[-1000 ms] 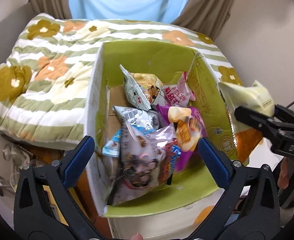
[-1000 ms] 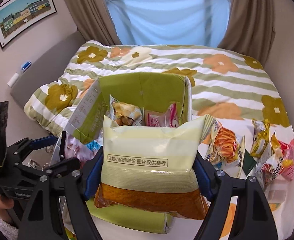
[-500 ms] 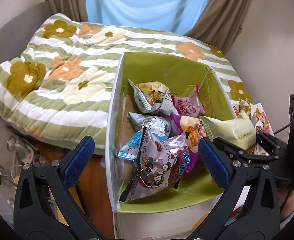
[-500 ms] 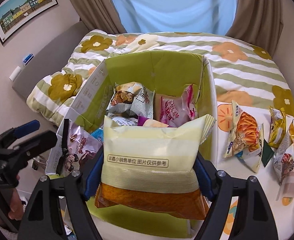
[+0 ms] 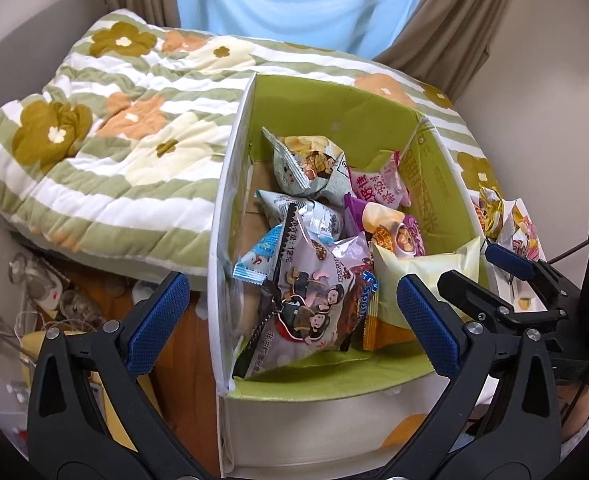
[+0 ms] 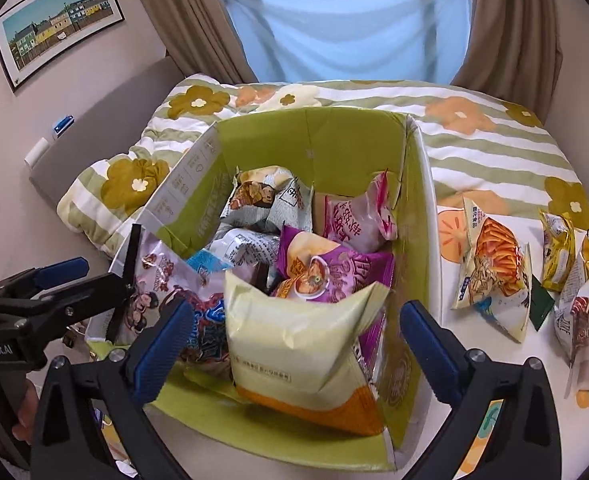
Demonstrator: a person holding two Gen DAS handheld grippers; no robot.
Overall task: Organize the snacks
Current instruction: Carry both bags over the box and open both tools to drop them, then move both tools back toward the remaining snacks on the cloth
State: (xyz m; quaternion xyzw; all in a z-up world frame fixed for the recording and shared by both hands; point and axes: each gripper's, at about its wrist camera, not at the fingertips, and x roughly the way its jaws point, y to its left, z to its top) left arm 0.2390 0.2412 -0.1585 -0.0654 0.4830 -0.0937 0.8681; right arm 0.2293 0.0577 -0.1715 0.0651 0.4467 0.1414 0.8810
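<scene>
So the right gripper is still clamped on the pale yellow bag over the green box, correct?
Not quite. In the right wrist view the right gripper is open, its blue pads clear of the pale yellow bag, which now rests inside the green box among the other snacks.
</scene>
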